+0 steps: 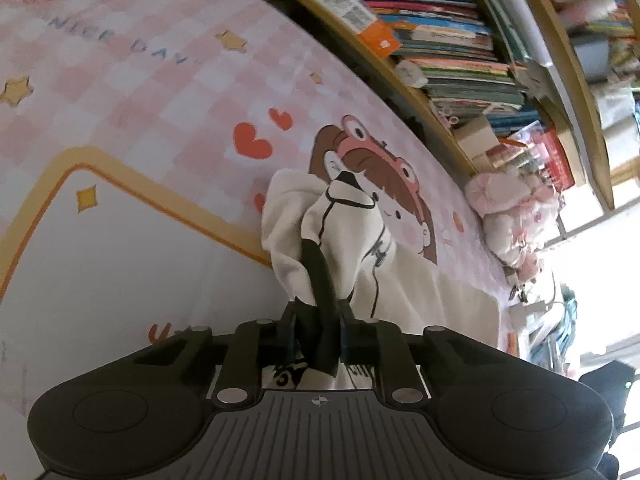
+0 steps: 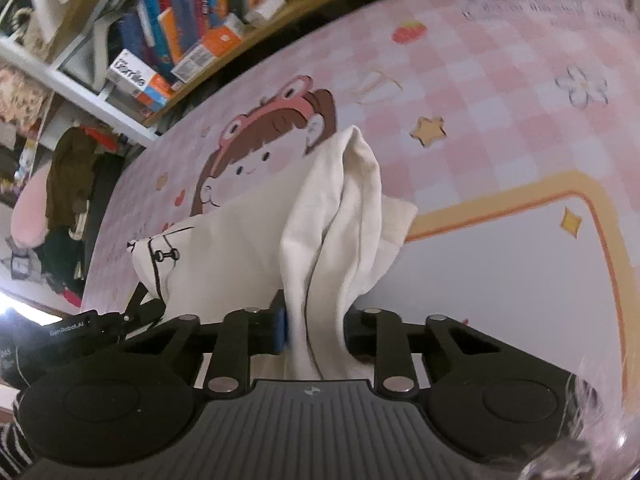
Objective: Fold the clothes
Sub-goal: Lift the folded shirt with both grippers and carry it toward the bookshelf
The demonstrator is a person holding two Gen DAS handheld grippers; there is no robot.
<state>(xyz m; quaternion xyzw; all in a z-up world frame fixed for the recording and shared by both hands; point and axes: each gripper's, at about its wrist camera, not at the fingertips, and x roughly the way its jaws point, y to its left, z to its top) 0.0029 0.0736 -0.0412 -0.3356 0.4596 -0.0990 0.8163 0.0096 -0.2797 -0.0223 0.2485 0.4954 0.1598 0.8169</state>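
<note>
A cream-white garment [image 1: 340, 236] with black trim lies on a pink checked bedsheet [image 1: 160, 92] printed with a cartoon girl. My left gripper [image 1: 318, 330] is shut on a bunched part of it, a black strip of trim and white cloth standing up between the jaws. In the right wrist view the same garment [image 2: 340, 216] rises in a tall fold, and my right gripper [image 2: 316, 332] is shut on that white fold. The garment's collar with a black frog button [image 2: 166, 256] lies to the left, near the other gripper's body [image 2: 92, 324].
A wooden bookshelf [image 1: 440, 40] packed with books runs along the bed's far side. Pink plush toys [image 1: 508, 212] sit at the bed's end. The sheet has a white panel with a yellow border [image 2: 560, 184]. Dark clothes [image 2: 68, 184] hang beyond the bed.
</note>
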